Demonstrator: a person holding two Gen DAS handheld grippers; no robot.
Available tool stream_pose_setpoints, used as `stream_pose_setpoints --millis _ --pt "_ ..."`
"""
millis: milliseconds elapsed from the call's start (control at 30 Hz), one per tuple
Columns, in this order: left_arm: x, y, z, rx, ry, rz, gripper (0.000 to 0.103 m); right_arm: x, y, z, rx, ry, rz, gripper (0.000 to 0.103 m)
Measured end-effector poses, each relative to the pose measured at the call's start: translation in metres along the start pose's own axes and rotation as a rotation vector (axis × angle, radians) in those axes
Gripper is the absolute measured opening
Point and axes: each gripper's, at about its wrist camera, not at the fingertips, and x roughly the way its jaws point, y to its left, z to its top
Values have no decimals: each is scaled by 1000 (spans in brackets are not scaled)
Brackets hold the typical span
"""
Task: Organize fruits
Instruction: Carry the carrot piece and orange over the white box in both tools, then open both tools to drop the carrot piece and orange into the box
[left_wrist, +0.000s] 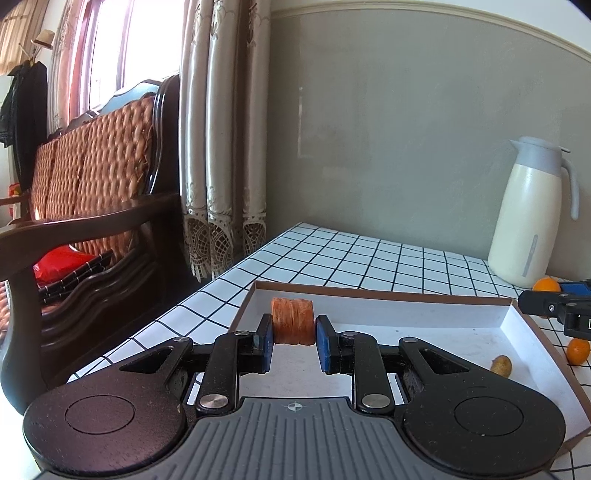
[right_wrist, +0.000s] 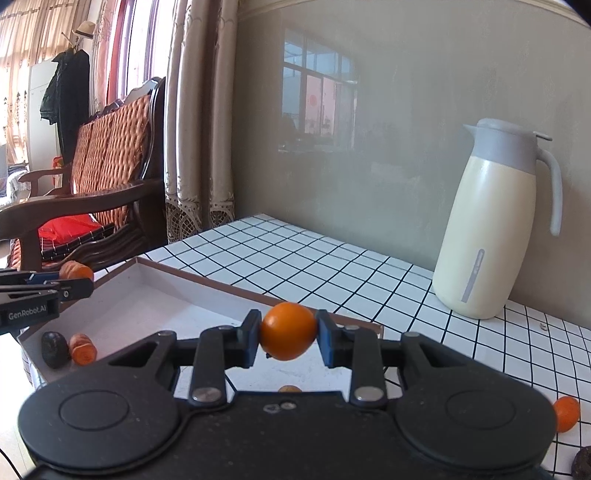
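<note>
My left gripper (left_wrist: 294, 334) is shut on a ridged orange-red dried fruit (left_wrist: 293, 320) and holds it above the near left part of a shallow white box (left_wrist: 406, 310) with a brown rim. My right gripper (right_wrist: 289, 334) is shut on a small round orange fruit (right_wrist: 288, 330) above the box's right edge (right_wrist: 236, 291). In the right wrist view the left gripper (right_wrist: 79, 282) holds its fruit (right_wrist: 74, 270) at the far left. In the box lie a dark fruit (right_wrist: 54, 349), a ridged orange fruit (right_wrist: 83, 348) and a small yellowish fruit (left_wrist: 501, 365).
A cream thermos jug (right_wrist: 491, 229) stands at the back right on the white checked tablecloth (right_wrist: 332, 258). Loose orange fruits (right_wrist: 566, 408) and a dark fruit (right_wrist: 580, 461) lie on the table right of the box. A wooden sofa (left_wrist: 92, 206) and curtains stand beyond the table's left edge.
</note>
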Motion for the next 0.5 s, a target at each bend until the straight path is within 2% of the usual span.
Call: stream_pose_setpoints --millis 500 --pt "17 -3 5 -25 17 17 24 23 -9 3 4 37 5 23"
